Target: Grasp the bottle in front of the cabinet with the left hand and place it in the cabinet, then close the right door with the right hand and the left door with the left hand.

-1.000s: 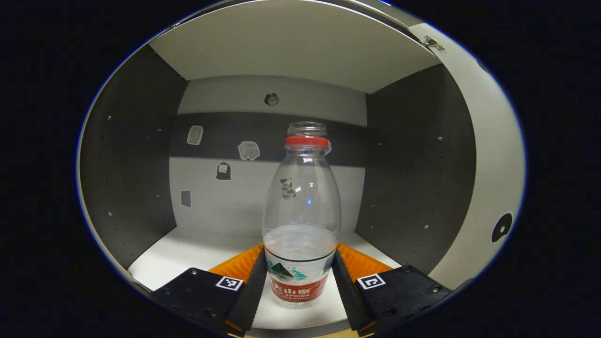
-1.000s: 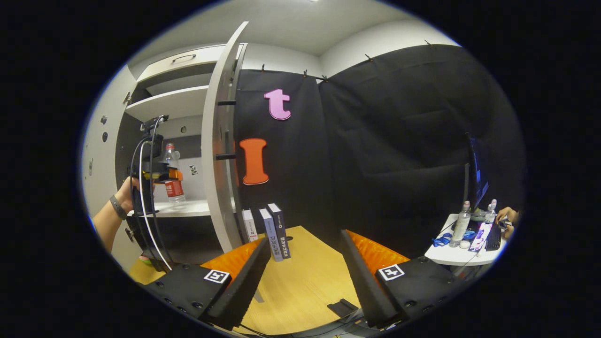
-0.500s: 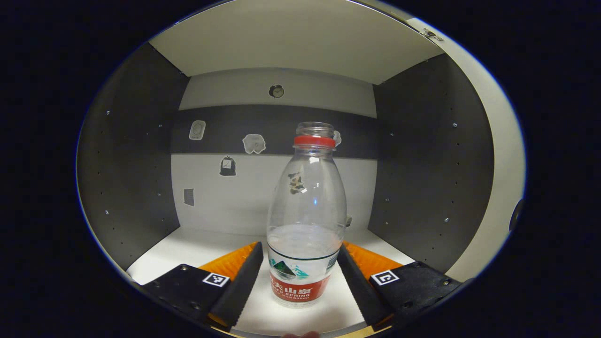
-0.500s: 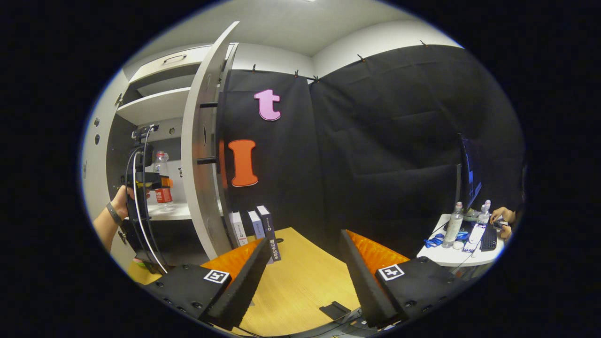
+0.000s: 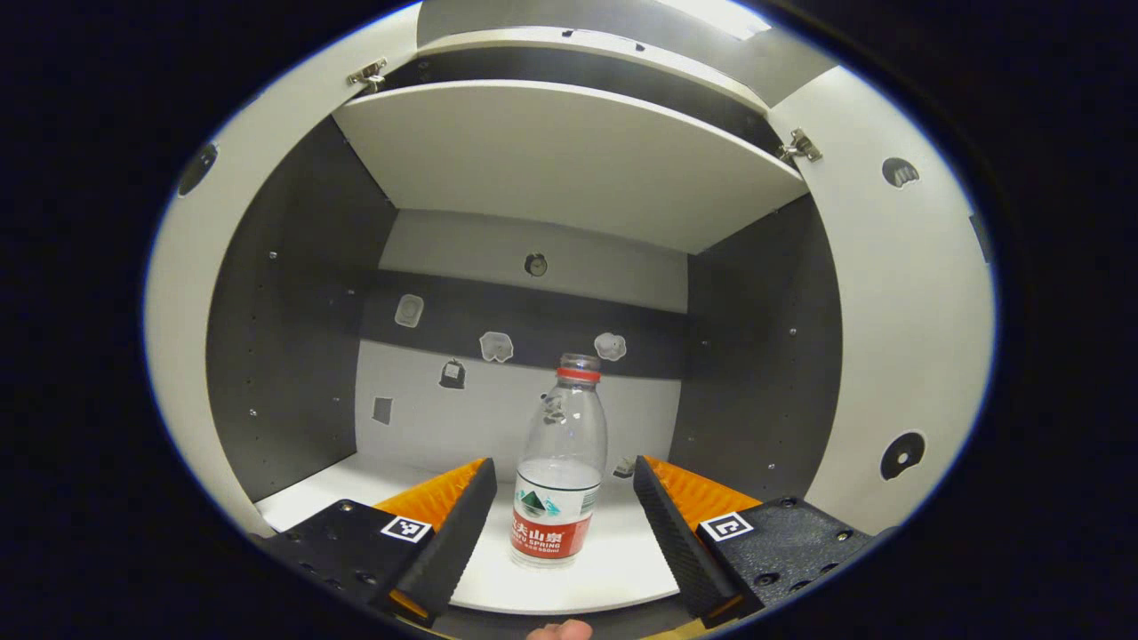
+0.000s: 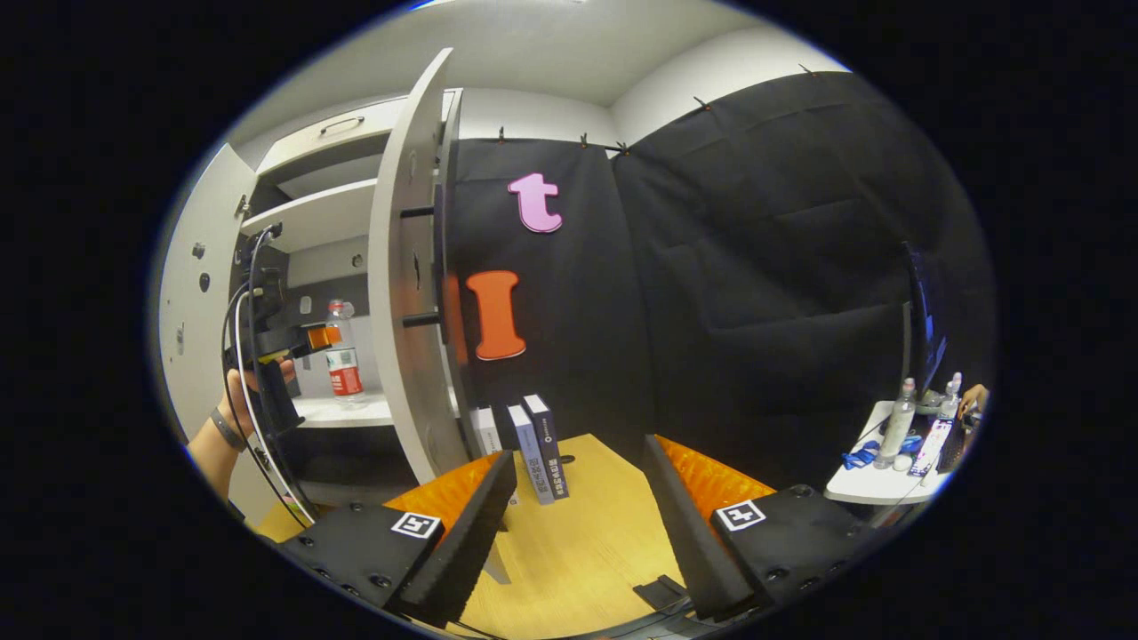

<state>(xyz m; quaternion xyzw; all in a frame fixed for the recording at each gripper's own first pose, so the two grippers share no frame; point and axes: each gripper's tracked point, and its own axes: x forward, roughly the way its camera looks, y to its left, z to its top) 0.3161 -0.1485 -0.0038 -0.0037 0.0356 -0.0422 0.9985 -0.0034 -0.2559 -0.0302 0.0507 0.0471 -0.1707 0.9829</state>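
Three books [image 6: 524,440] stand on the wooden floor [image 6: 587,533] beside the cabinet [image 6: 400,293]

Left gripper [image 5: 560,520] with black ridged fingers [image 5: 449,542], orange ribbed backing, black bases with screws and square black-and-white markers, right gripper [image 6: 578,533] alike, black and white cables looping beside the left gripper, dark wristband [image 6: 228,429] on the wrist below it

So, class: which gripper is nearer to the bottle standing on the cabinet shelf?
Left. The left gripper is open just in front of the bottle. The right gripper is outside the cabinet, beyond the open right door.
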